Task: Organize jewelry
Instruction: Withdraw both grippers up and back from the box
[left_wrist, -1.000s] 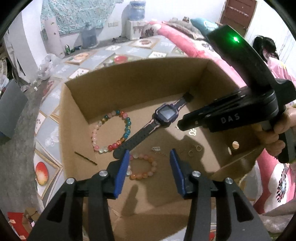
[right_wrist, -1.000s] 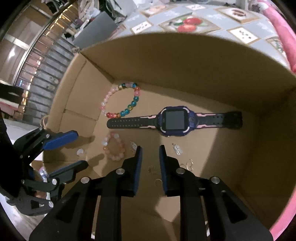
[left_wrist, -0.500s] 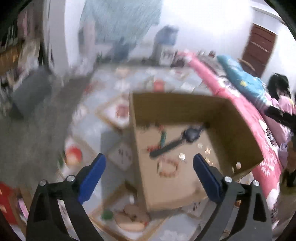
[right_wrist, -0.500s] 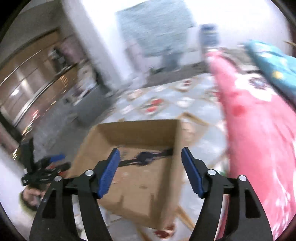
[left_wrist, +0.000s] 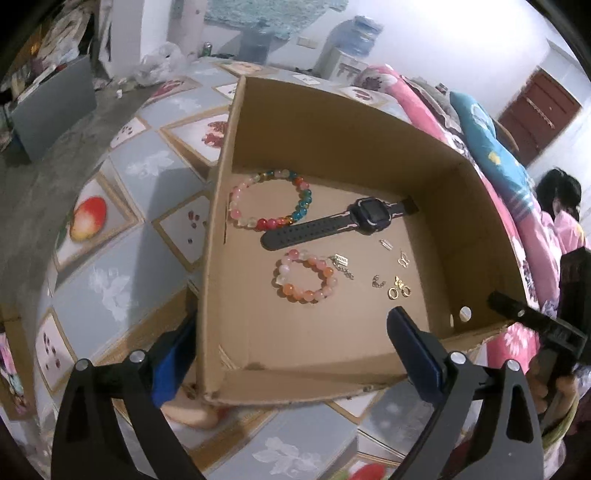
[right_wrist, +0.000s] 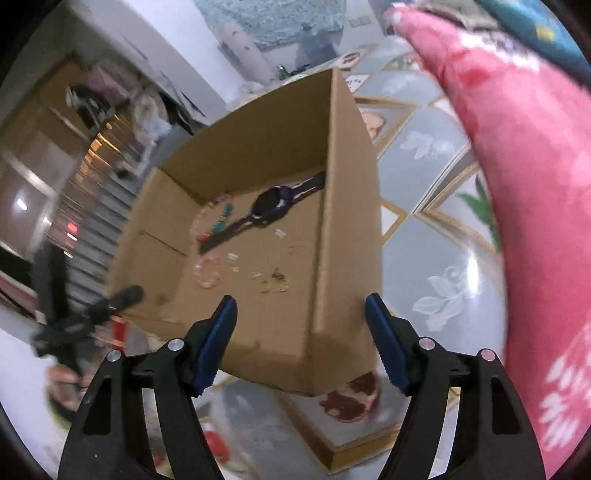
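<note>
A fruit-patterned floor mat spreads beside a pink floral bed. On it sits an open cardboard box holding a watch, two bead bracelets and small earrings. Left gripper and right gripper fingers, just opened wide, hold nothing.

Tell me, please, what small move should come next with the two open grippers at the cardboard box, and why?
Probably close the left gripper on the cardboard box wall it straddles. Its jaws stand wide, one finger outside and one inside. The watch and bracelets already lie inside, so steadying the box seems intended.
</note>
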